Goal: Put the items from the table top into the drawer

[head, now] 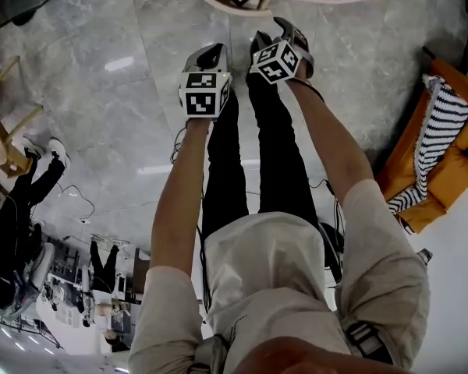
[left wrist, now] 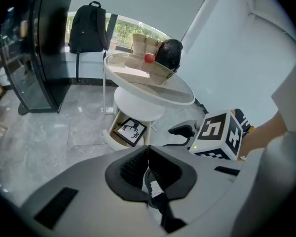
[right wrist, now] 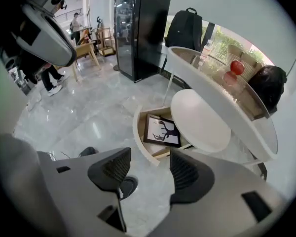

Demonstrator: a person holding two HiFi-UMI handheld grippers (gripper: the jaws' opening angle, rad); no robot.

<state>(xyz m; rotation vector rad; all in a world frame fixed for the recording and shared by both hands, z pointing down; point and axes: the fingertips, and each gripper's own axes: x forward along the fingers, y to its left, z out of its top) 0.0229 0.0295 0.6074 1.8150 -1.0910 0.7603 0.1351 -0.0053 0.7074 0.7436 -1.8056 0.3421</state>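
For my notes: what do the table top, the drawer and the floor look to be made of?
Table top: seemingly glass with a white rim; glossy, and the red ball mirrors in it. Drawer: white painted front, pale wood-look inside. Floor: polished grey stone or tile, going by the veining and glare.

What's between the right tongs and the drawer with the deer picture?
Just bare grey marble floor, seen in the right gripper view, between the open right tongs and the curved white drawer.
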